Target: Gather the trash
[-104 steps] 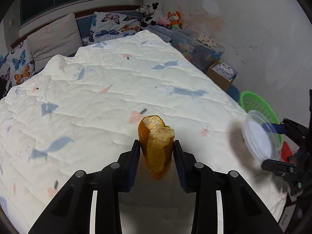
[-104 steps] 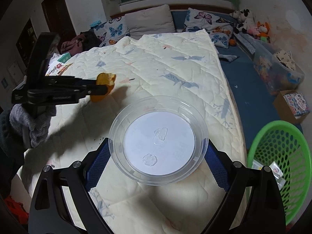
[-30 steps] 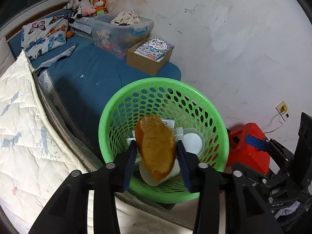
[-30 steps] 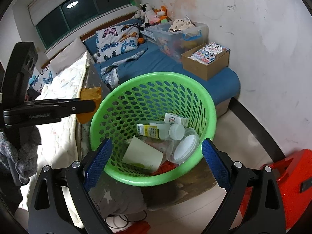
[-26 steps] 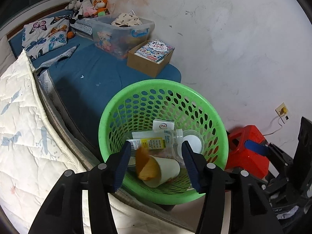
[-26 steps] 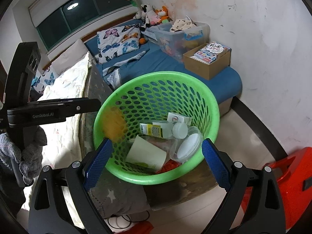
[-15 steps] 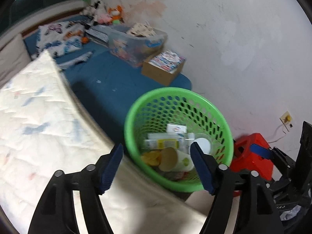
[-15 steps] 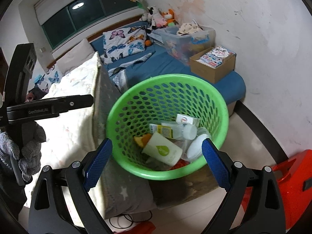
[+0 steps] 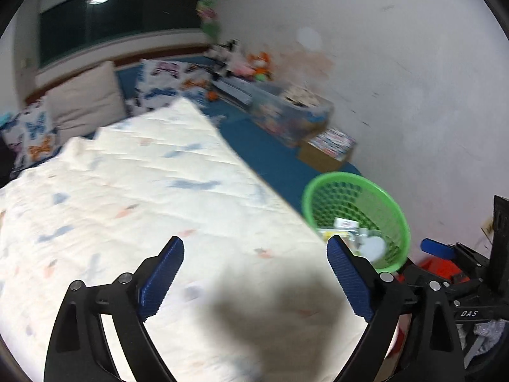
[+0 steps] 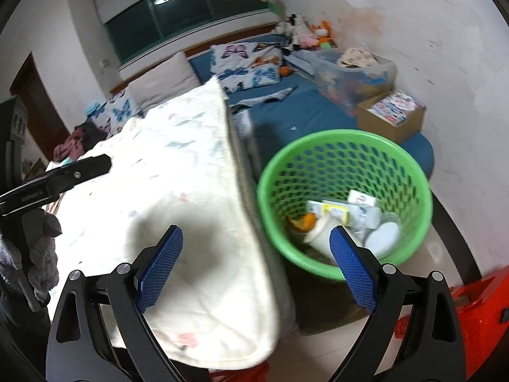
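White plaster walls and a dark window are framing a bedroom in which a quilted cream bedspread (image 9: 133,197) is being shown spread over a bed, with butterfly-print pillows (image 10: 245,60) and a plain beige pillow (image 9: 84,100) lying at the far end.

A green perforated plastic basket (image 10: 345,146) is standing on the floor just beside the right edge of the bed. Collected trash is lying in its bottom: an orange bread piece (image 10: 302,222) at the left, a white paper cup (image 10: 318,234) on its side next to it, a round clear lid (image 10: 381,235) at the right, and small printed cartons (image 10: 337,210) behind these.

The left gripper (image 9: 254,281) is being held over the near part of the bedspread. Its jaws have just been opening and are standing wide apart, with nothing between the blue pads (image 9: 162,281).

The right gripper (image 10: 256,267) is being held over the near right corner of the bed. Its jaws are also spread wide and empty; one blue pad (image 10: 351,269) is overlapping the near rim of the basket in the picture.

A grey knitted glove (image 10: 39,254) is being worn on the person's left hand. A cardboard box of printed booklets (image 10: 394,113) and a clear storage bin (image 10: 353,73) are lying on the blue mattress beyond the basket.
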### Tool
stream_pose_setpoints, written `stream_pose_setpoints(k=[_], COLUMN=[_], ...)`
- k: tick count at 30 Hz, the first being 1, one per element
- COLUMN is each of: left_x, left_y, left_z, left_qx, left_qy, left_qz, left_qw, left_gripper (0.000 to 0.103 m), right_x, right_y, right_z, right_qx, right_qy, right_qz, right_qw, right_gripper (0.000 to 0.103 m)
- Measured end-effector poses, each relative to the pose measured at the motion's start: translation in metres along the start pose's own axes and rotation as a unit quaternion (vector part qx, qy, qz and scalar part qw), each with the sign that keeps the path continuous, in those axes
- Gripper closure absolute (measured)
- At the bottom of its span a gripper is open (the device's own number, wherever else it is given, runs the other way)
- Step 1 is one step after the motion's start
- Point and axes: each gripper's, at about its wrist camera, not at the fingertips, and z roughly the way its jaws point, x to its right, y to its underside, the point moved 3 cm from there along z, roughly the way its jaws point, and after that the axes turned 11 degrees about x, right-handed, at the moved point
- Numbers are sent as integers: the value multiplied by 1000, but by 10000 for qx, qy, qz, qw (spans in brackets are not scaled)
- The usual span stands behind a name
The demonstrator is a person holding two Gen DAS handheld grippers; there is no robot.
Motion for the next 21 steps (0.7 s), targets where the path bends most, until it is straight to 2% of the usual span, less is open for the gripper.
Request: stream_pose_setpoints(k=[4, 10, 14, 17, 21], left_x=[-34, -75, -93, -105, -115], left_y=[7, 20, 33, 42, 49], left_z=[-39, -85, -107, -123, -142], left_qx=[207, 406, 441, 531, 622], left_qy=[-474, -989, -1155, -1415, -1528], left_qz=[-94, -442, -654, -695, -868], left_qw=[9986, 9933, 9902, 9861, 9825], left_gripper=[9, 7, 7, 7, 7], right_x=[-36, -81, -99, -111, -124], right_y=[3, 7, 10, 13, 14], right_z=[3, 2, 1, 0, -4], right_qx=[-32, -43, -14, -14, 64], right_qy=[-144, -276, -328, -331, -316], right_qz=[-289, -598, -697, -797, -895], right_qw=[9995, 9978, 9970, 9963, 9955], right_gripper=[9, 9, 8, 8, 8])
